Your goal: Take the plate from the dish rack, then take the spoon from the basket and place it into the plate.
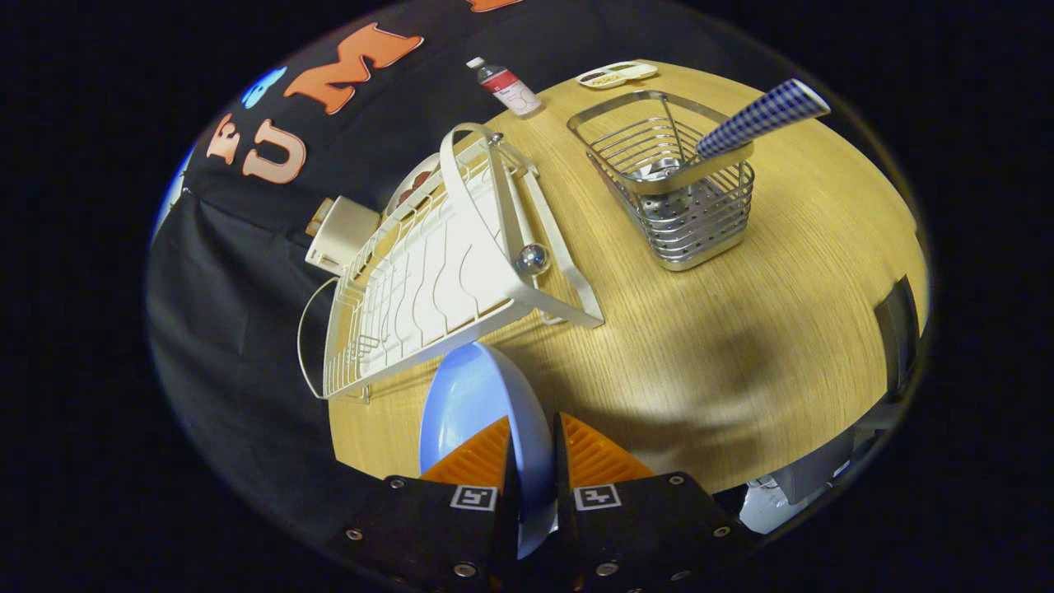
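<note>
**A:** How far along is it?

**B:** From the biggest thing down: the wooden surface (700, 362) carries it all. The white dish rack (428, 272) lies at about ten o'clock from the claw (531, 461), and I see no plate left in it. The blue plate (478, 403) is out, clenched on edge between both fingers, just clear of the rack's near corner. So I'd judge step one nearly done (the plate isn't set down yet).

**A:** And what's left?

**B:** Laying the plate flat, then the spoon. The wire basket (675, 198) stands well beyond the fingers, at roughly one o'clock. The spoon (762, 115) is untouched inside it.

**A:** Which way does it point?

**B:** Its checked handle slants up and out toward two o'clock, bowl end down in the basket; the long axis is tilted, not upright.
</note>
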Action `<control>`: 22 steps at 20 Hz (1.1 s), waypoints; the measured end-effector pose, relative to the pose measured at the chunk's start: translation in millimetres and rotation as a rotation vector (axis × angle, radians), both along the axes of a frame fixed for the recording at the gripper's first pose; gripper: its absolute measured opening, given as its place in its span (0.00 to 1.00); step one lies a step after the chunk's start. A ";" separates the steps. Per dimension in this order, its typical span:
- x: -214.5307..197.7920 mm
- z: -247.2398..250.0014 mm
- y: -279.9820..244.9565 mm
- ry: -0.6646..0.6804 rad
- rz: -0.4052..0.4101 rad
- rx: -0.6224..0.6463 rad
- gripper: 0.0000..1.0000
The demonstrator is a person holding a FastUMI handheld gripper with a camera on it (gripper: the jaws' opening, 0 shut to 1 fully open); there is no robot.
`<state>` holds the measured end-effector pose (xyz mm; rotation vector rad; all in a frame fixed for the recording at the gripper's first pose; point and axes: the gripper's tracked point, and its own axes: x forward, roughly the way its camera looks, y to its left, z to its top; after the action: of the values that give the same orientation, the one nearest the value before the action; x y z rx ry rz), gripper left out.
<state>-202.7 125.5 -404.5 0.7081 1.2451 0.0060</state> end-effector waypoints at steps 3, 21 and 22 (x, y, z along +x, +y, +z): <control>5.2 -7.1 -2.7 -0.010 0.025 -0.085 0.26; 52.8 57.7 -153.1 -0.431 0.022 -0.543 0.63; 55.6 58.5 -157.3 -0.443 0.017 -0.547 0.63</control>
<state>-147.1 -31.8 -346.0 0.2002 0.7716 -0.1508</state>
